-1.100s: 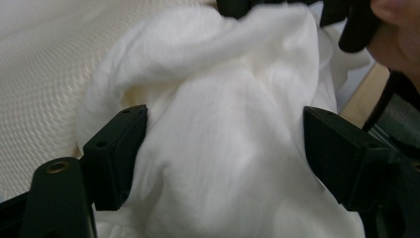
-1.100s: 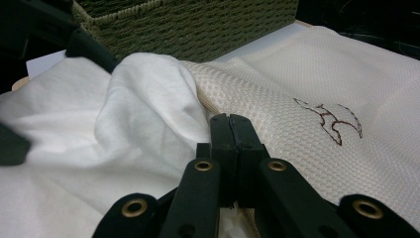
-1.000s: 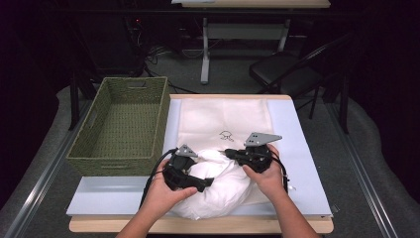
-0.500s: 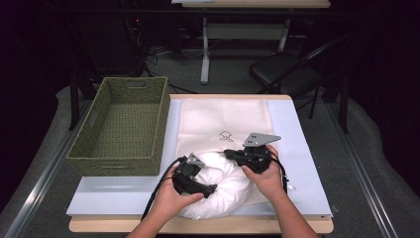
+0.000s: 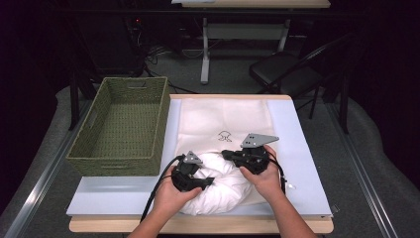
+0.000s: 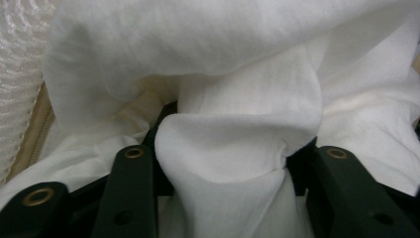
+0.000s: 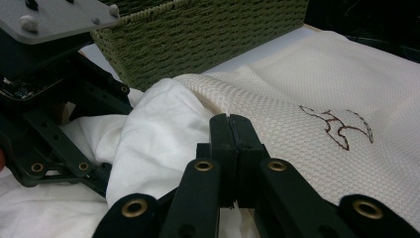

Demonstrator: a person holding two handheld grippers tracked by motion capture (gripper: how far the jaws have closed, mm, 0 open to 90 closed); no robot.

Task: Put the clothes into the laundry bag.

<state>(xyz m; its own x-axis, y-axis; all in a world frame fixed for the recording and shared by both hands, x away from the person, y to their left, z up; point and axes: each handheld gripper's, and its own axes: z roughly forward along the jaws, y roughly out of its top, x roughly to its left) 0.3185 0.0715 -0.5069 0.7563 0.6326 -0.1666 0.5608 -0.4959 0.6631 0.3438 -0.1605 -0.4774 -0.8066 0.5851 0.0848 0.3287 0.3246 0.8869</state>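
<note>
A bunched white cloth (image 5: 225, 191) lies on the near end of a cream mat (image 5: 223, 114) that has a small dark embroidered mark (image 5: 224, 135). My left gripper (image 5: 210, 182) lies on the bundle's left side. In the left gripper view its jaws (image 6: 230, 148) pinch a thick fold of the white cloth (image 6: 237, 134). My right gripper (image 5: 226, 153) rests at the bundle's far edge, pointing left. In the right gripper view its jaws (image 7: 230, 124) are pressed together where the white cloth (image 7: 158, 124) meets the mat (image 7: 322, 84); no fabric shows between them.
An empty green woven basket (image 5: 119, 159) stands at the left of the table, close to the left hand. A pale board (image 5: 303, 148) under the mat covers the tabletop. A dark chair (image 5: 282, 74) and desk legs stand beyond the far edge.
My left gripper has moved right and nearer, from the bundle's left edge onto its top, gathering the cloth into a tighter mound. The right gripper has stayed in place.
</note>
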